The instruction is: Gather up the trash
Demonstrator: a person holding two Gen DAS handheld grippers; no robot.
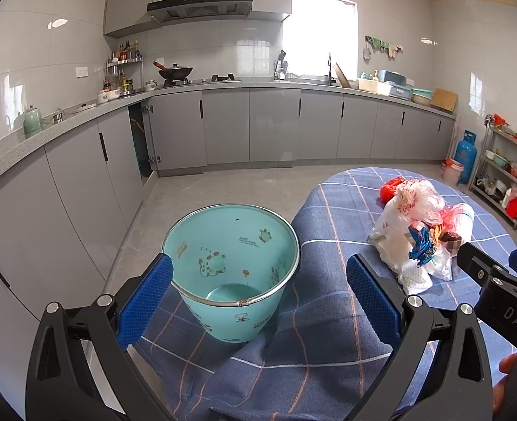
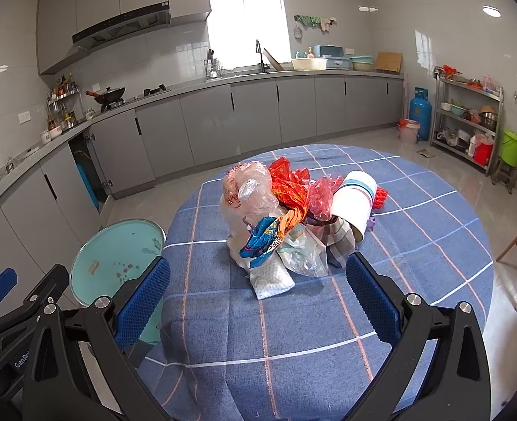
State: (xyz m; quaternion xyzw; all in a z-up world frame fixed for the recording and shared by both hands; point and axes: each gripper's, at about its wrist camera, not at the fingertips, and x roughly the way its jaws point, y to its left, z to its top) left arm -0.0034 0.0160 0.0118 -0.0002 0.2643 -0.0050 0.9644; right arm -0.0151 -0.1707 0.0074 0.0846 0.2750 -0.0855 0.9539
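Probably so trash can drop in easily, the empty bin [image 1: 230,266] stands at the table's [image 2: 398,280] left edge, the trash pile [image 2: 286,221] mid-table, both grippers [image 1: 258,298] [image 2: 258,301] near, wide open, holding nothing.

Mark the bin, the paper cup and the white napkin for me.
Teal plastic waste bin [image 1: 223,245]: left wrist view, on its inner wall.
White paper cup with coloured stripes [image 2: 355,198]: right wrist view, on its side.
White textured paper napkin [image 2: 270,279]: right wrist view, on its flat top.
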